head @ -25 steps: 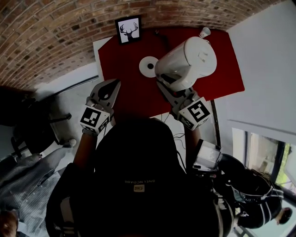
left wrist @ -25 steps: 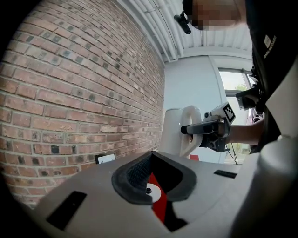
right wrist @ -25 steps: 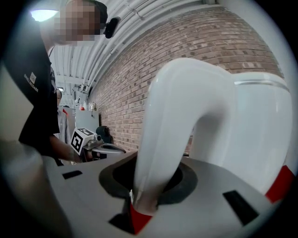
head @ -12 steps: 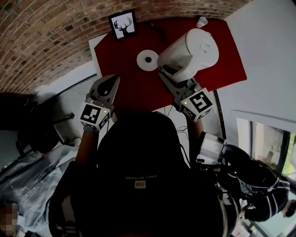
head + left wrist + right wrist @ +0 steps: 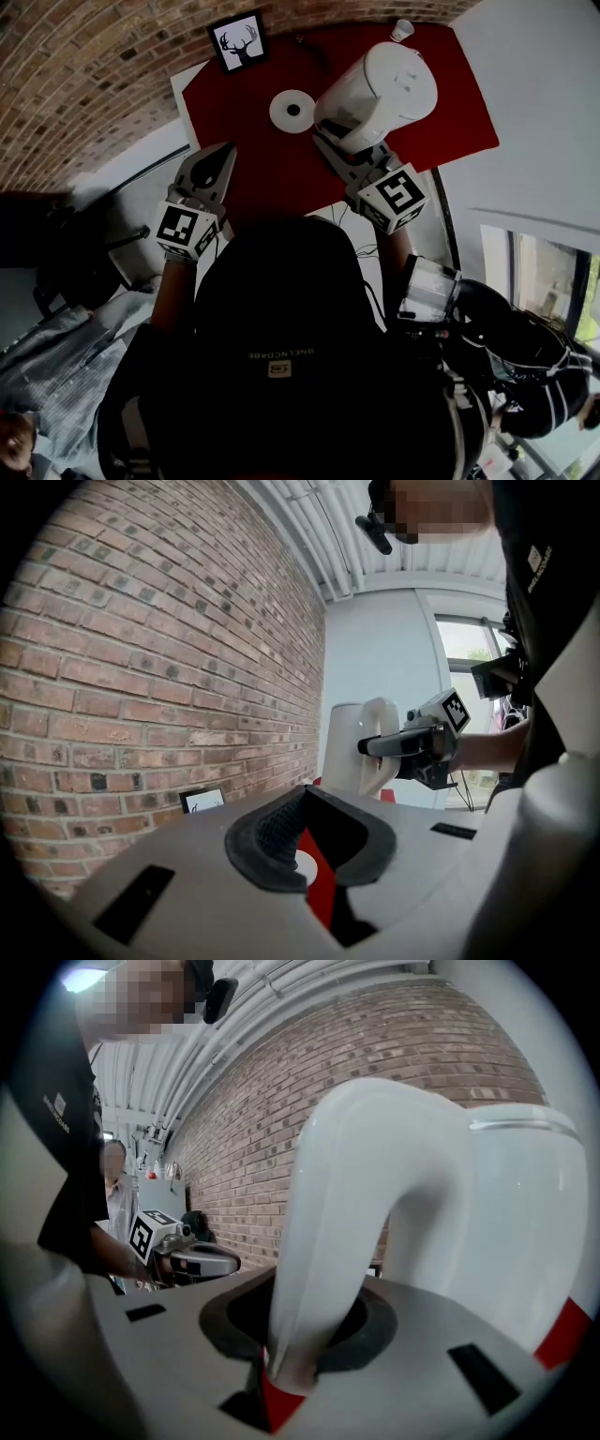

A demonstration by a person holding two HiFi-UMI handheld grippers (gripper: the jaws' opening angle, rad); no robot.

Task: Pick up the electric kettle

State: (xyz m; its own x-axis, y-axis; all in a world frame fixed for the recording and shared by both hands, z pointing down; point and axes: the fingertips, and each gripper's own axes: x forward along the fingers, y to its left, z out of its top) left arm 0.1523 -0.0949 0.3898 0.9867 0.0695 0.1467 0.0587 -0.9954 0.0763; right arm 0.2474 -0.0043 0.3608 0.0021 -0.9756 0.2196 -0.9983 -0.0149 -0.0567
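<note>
Head view, upper right: smooth white plastic electric kettle (image 5: 386,86), tilted above red counter (image 5: 246,155), curved handle (image 5: 323,1260) pinched by right tool (image 5: 336,156); left tool (image 5: 215,167) slightly spread, empty, centre left.

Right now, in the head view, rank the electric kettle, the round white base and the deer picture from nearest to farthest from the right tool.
1. electric kettle: its handle is clamped in the right tool.
2. round white base: on the red mat, left of the kettle.
3. deer picture: far left corner, by the brick wall.
</note>
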